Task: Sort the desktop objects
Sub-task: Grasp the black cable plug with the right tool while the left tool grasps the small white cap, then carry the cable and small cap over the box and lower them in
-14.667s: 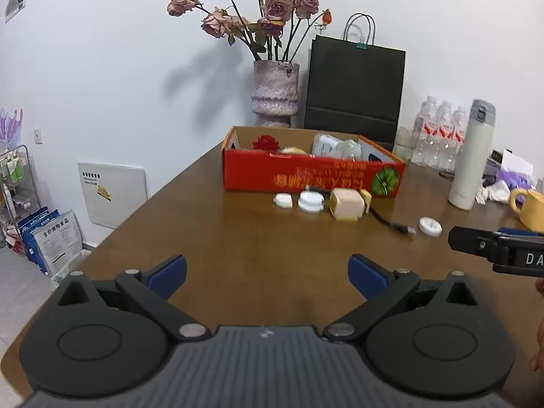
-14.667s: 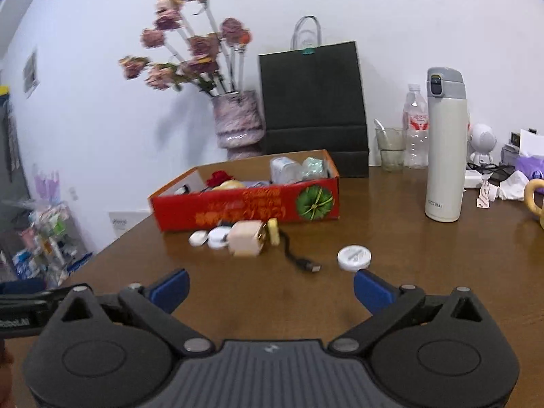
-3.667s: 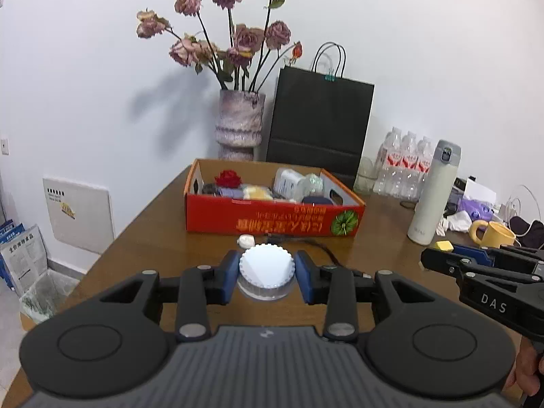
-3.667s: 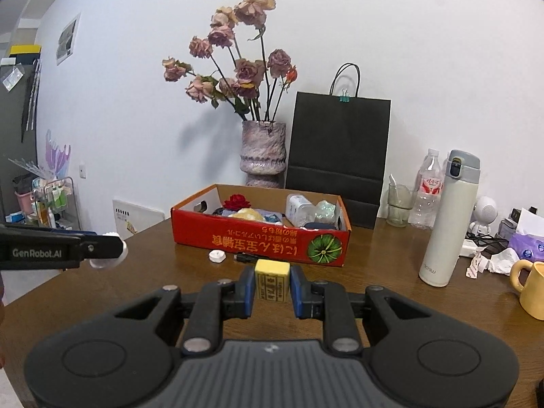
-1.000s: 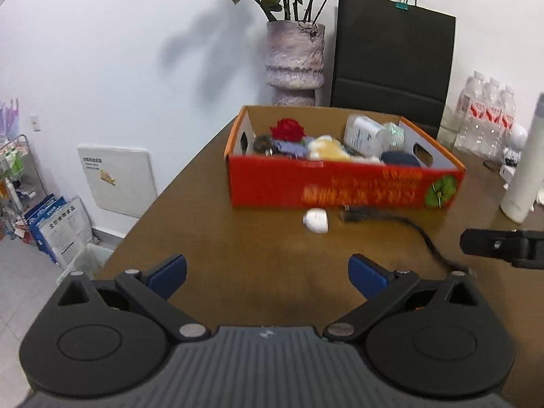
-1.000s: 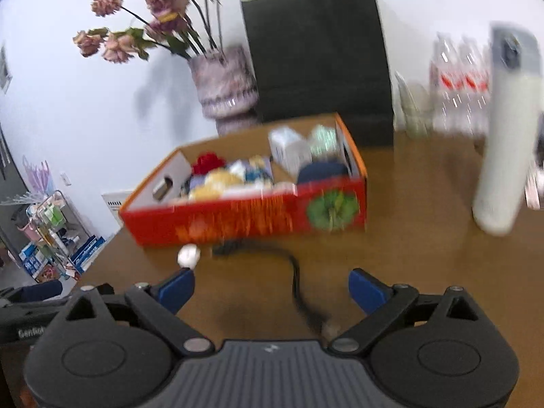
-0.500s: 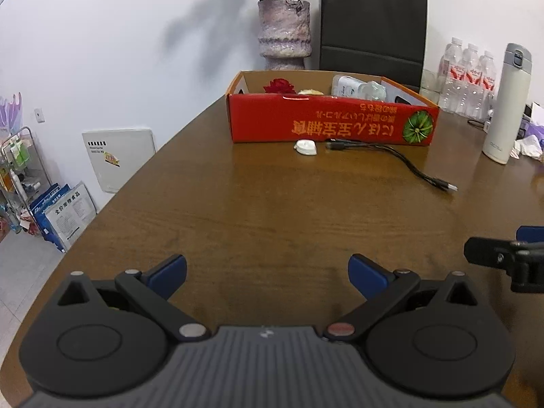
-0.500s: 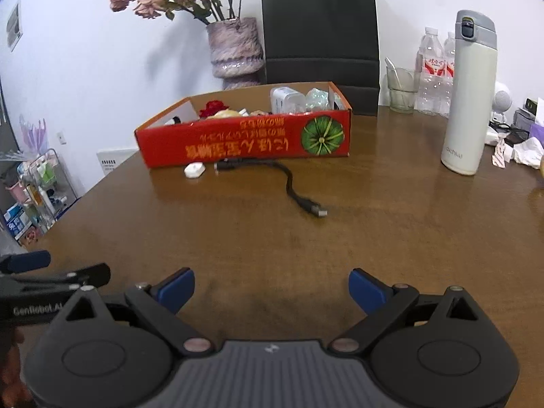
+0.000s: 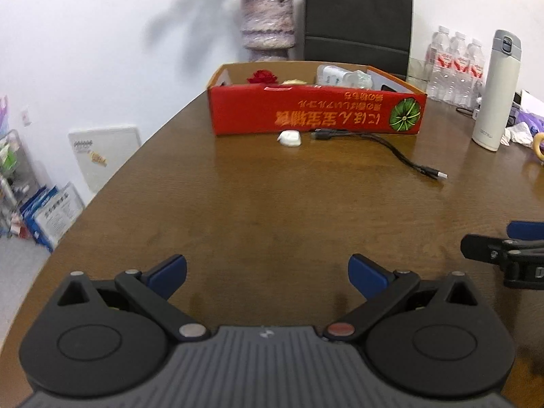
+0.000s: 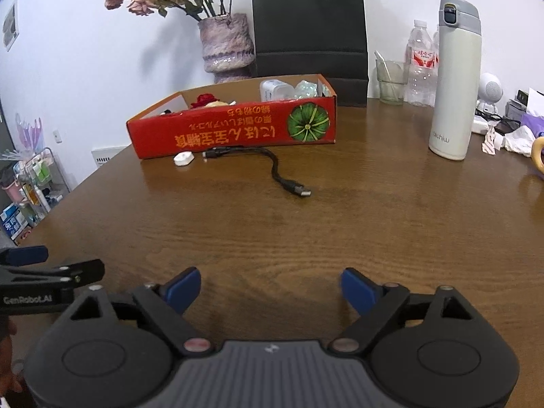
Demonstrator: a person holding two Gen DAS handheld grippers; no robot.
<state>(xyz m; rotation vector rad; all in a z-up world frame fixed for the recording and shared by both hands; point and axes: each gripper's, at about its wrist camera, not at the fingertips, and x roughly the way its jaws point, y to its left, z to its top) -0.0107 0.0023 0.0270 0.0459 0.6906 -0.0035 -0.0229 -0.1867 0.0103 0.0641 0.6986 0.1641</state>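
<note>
A red cardboard box (image 9: 316, 114) (image 10: 234, 129) with several small items in it stands at the far middle of the brown table (image 9: 272, 210). In front of it lie a small white cap (image 9: 289, 137) (image 10: 184, 158) and a black USB cable (image 9: 391, 149) (image 10: 275, 170). My left gripper (image 9: 267, 273) hangs open and empty over the near table, far from both. My right gripper (image 10: 271, 287) is also empty; its jaws are closing slightly with nothing between them. Each gripper shows at the edge of the other's view.
A white thermos (image 10: 454, 81) stands at the right, with water bottles (image 10: 420, 64), a glass (image 10: 391, 81) and tissues (image 10: 516, 139) near it. A black paper bag (image 10: 309, 30) and a vase of dried roses (image 10: 227, 44) stand behind the box. A yellow mug (image 10: 537, 154) peeks in at the right edge.
Both grippers have drawn back from the box and sunk toward the near table; the box and cable look farther off. The right jaws have narrowed a little.
</note>
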